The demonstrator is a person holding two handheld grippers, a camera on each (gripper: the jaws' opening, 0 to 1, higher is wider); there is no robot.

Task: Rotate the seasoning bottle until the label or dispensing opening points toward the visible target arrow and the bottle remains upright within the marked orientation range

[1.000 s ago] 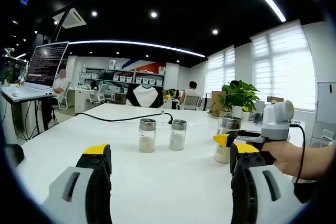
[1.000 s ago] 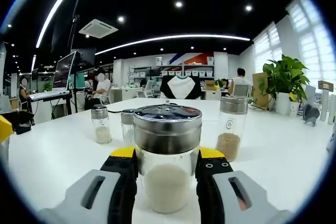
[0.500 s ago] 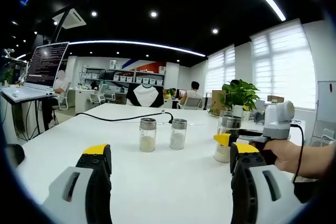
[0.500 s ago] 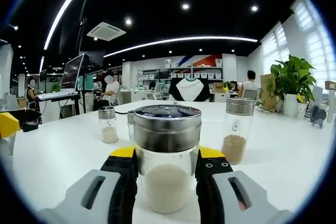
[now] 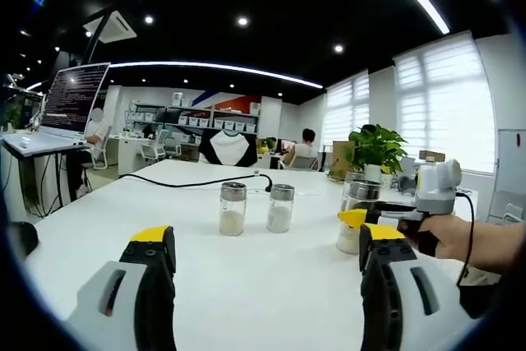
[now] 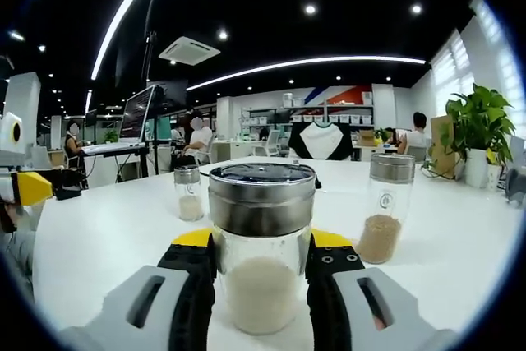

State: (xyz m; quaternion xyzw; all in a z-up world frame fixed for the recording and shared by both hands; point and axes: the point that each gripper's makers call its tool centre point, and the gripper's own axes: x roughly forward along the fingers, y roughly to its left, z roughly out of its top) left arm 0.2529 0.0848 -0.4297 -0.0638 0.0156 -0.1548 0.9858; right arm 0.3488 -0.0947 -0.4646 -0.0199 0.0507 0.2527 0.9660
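Right gripper [image 6: 260,285]: clamped on the upright seasoning bottle [image 6: 261,244].
Left gripper [image 5: 261,285]: wide open, empty, above table [image 5: 246,285].
Done: bottle grasped.
Left: turning; no arrow visible.

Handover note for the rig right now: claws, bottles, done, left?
Right claw: shut on the seasoning bottle, white powder inside, steel lid, upright on the white table.
Left claw: open, holding nothing, low over the table.
Nearby: brown-filled bottle beside the held one, two small white-filled shakers further off.
Done: bottle gripped.
Left: turn it to the target arrow, which I cannot see, keep it upright, release.
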